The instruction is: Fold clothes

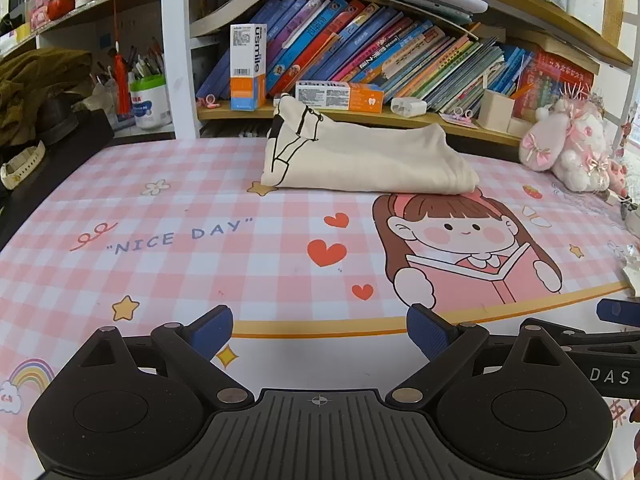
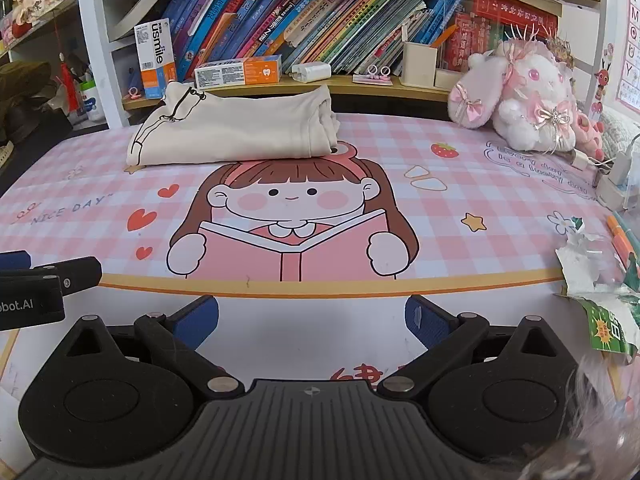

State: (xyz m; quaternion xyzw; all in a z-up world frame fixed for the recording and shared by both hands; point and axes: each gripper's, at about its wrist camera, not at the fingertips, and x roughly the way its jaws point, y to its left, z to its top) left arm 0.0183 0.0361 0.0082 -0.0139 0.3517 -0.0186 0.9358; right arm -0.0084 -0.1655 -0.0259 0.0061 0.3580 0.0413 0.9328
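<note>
A cream garment (image 1: 360, 156) with black line art lies folded in a thick bundle at the far edge of the pink checked desk mat (image 1: 192, 200), just below the bookshelf. The right wrist view shows the same garment (image 2: 236, 132) at the back left. My left gripper (image 1: 320, 334) is open over the mat's near white border, well short of the garment, with nothing between its blue pads. My right gripper (image 2: 312, 322) is also open and empty, low over the near edge. Each gripper shows at the side of the other's view.
A shelf of books (image 1: 360, 48) and toothpaste boxes (image 1: 340, 96) runs behind the mat. A pink plush rabbit (image 2: 524, 92) sits back right. Torn paper and packaging (image 2: 592, 280) lie at the right edge, with a charger (image 2: 616, 180). Dark clothing and a watch (image 1: 20, 164) are far left.
</note>
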